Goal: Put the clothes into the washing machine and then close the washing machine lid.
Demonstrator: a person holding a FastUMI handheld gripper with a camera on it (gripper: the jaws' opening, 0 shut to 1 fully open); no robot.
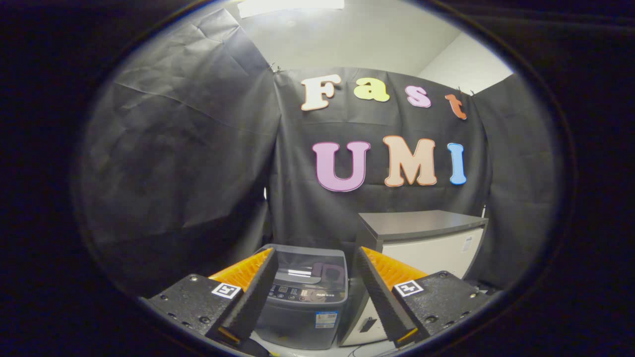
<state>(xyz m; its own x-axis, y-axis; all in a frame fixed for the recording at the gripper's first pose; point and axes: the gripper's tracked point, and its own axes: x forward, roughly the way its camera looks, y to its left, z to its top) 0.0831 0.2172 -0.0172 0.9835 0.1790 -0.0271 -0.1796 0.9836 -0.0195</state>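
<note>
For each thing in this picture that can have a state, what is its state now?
gripper: open, fingers spread apart, nothing between them, held in the air in front of the washing machine.
washing machine: beyond the fingers, seen between them, upright.
washing machine lid: closed, lying flat on top.
cabinet: beside the washing machine, front shut.

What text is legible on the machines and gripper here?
None legible.
Control panel on the washing machine: print blurred.
Front sticker on it: too small.
Small sticker on the white cabinet: too small.
Square tags on the gripper: patterns, no words; its fingers stand open, empty, the machine beyond them.
</note>
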